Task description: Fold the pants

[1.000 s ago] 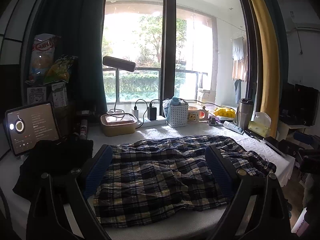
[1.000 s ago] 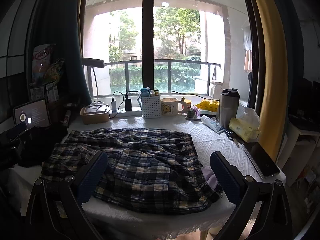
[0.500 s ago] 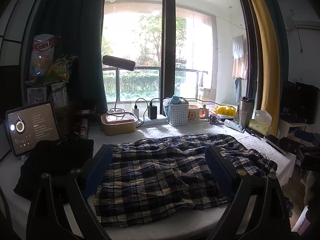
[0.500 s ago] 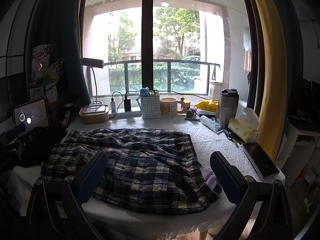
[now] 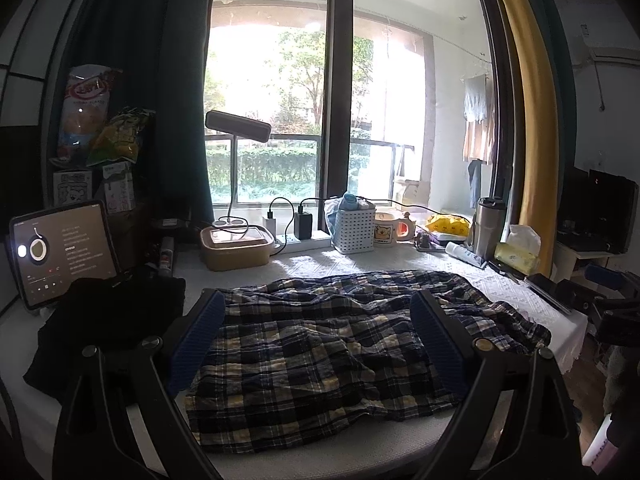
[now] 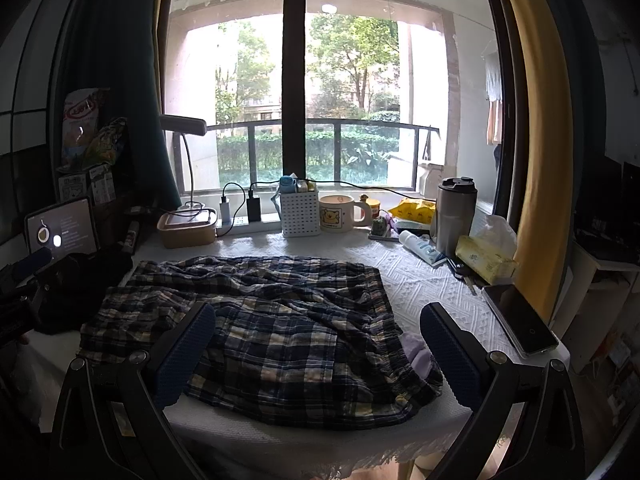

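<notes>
While nothing much shifts from a second ago, both the left gripper point(image 5: 316, 336) and right gripper point(image 6: 318, 344) hover spread wide over the rumpled plaid pants point(image 5: 332, 348) at mid-frame, folding not yet started.

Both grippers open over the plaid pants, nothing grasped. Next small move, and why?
Probably lower the right gripper onto the bunched waistband end of the plaid pants and pinch it. The left gripper is open too, above the cloth, which lies rumpled and unfolded on the table, so a grasp must come first.
</notes>
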`<state>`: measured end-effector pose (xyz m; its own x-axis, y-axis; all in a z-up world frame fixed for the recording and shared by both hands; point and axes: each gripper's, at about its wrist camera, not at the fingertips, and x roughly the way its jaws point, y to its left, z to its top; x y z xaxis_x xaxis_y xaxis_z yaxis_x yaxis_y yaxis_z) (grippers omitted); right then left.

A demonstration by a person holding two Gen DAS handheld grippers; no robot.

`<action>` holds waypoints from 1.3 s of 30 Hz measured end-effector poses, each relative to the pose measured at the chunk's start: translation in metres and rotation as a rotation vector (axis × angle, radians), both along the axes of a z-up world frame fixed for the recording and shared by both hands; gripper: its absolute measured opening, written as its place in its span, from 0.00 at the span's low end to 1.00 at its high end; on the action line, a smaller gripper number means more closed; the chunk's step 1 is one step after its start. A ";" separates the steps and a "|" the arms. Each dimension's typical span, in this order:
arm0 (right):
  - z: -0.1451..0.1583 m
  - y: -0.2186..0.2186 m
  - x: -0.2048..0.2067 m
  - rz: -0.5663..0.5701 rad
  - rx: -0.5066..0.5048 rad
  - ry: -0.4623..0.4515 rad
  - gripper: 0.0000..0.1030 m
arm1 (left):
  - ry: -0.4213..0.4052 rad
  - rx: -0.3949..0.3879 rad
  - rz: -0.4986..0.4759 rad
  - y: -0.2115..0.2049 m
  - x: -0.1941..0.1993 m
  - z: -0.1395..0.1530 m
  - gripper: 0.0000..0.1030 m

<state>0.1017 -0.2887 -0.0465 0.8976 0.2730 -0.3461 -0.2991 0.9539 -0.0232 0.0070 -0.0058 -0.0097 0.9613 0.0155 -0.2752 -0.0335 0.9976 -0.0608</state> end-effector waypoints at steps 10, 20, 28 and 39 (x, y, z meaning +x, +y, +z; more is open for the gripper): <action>-0.001 0.000 0.001 0.000 -0.002 0.002 1.00 | 0.003 0.006 0.004 -0.001 0.002 0.000 0.90; -0.001 0.001 0.002 0.004 -0.005 0.003 1.00 | 0.002 0.008 0.005 0.000 0.001 -0.001 0.90; -0.001 0.003 0.003 0.005 -0.005 0.003 1.00 | 0.002 0.007 0.005 0.001 0.000 -0.001 0.90; -0.012 0.002 0.024 0.014 -0.035 0.033 1.00 | 0.105 -0.012 0.019 0.019 0.031 -0.015 0.90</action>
